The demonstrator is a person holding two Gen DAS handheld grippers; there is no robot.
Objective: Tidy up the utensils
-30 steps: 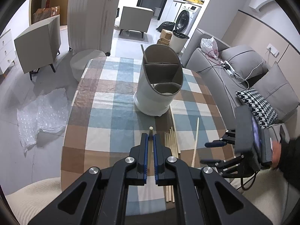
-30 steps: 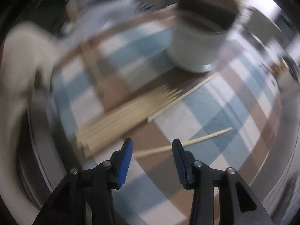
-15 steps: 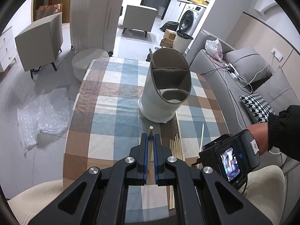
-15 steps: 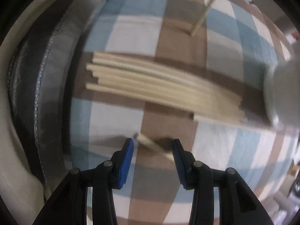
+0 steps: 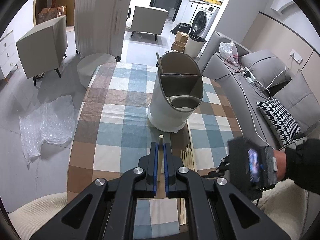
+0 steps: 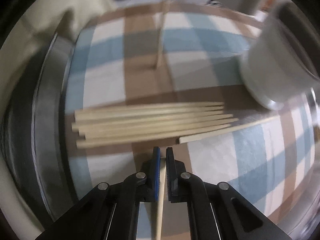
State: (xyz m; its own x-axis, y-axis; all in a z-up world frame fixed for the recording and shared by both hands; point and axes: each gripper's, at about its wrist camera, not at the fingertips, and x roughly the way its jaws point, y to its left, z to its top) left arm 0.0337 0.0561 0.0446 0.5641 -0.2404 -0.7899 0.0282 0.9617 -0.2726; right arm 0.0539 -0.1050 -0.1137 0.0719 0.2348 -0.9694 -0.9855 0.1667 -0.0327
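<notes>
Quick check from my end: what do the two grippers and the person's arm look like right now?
Both grippers are matte black with angular linkage arms, silver round pivot bolts and blue pads on the fingers: left gripper, right gripper. Seen from the left wrist view, the right gripper's body carries a small lit screen. The person's arm there wears a black sleeve.

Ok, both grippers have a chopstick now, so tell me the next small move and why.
Probably lift the right gripper straight up first. Its fingers are closed on one chopstick just beside the loose pile on the tablecloth, so rising clears the pile before heading to the holder.
</notes>
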